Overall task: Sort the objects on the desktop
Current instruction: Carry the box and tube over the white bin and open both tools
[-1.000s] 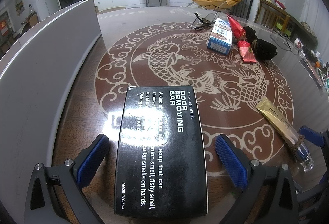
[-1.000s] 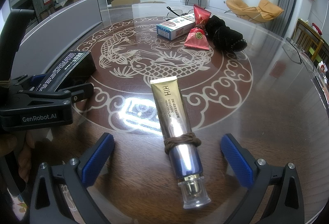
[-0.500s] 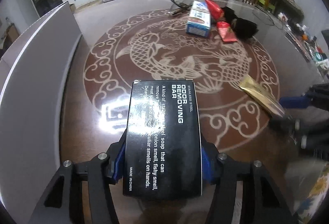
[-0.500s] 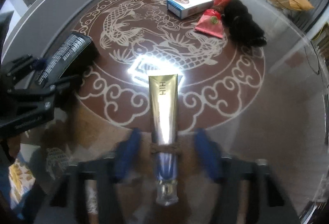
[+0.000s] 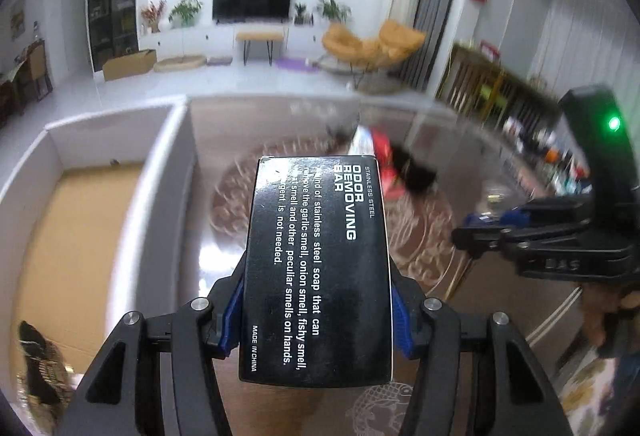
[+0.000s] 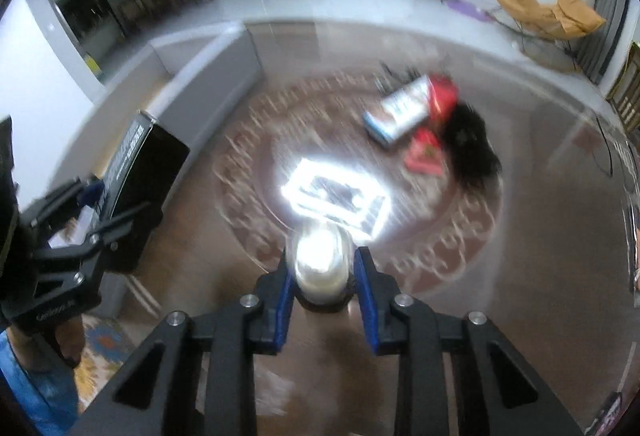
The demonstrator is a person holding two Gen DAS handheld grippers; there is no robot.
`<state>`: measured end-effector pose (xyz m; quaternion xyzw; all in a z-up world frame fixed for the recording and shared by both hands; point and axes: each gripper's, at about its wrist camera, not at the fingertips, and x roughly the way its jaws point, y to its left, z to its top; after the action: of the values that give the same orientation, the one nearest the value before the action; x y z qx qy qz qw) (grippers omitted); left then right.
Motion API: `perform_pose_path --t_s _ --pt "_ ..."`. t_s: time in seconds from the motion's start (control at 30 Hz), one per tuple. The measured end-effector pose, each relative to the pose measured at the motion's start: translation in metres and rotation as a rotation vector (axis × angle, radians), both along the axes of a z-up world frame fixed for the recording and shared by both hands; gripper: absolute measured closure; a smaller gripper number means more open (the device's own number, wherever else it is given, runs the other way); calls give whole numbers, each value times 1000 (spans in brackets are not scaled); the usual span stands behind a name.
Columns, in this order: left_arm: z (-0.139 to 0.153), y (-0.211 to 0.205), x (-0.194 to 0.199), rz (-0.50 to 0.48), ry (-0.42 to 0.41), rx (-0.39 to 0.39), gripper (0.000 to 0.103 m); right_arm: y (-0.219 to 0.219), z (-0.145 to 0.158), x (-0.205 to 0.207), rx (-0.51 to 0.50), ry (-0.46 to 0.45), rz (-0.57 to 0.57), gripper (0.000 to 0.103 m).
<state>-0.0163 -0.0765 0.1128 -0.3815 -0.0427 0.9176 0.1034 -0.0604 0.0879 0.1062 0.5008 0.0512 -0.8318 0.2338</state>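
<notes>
While the left claw (image 5: 316,320) pinches the black box (image 5: 318,268), only the right wrist view shows the right claw (image 6: 325,292) pinching the tube (image 6: 322,268).

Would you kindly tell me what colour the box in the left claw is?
The box is black with white lettering, clearest in the left wrist view.

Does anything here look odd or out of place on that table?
Nothing looks spilled or broken. The oddest sight is the loose heap at the table's far side: a blue-and-white box, red packets and something black and fluffy jumbled together. The blur comes from movement.
</notes>
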Motion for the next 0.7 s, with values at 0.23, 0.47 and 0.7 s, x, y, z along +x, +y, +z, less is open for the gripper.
perform_pose_path --t_s 0.23,0.47,0.7 --pt "53 -106 17 131 37 5 45 -102 59 10 -185 77 142 76" --pt "23 -216 19 337 -102 -70 46 -237 60 17 -304 52 286 76" --pt "-52 -256 8 438 -338 -161 42 -333 -14 27 -179 -31 346 73"
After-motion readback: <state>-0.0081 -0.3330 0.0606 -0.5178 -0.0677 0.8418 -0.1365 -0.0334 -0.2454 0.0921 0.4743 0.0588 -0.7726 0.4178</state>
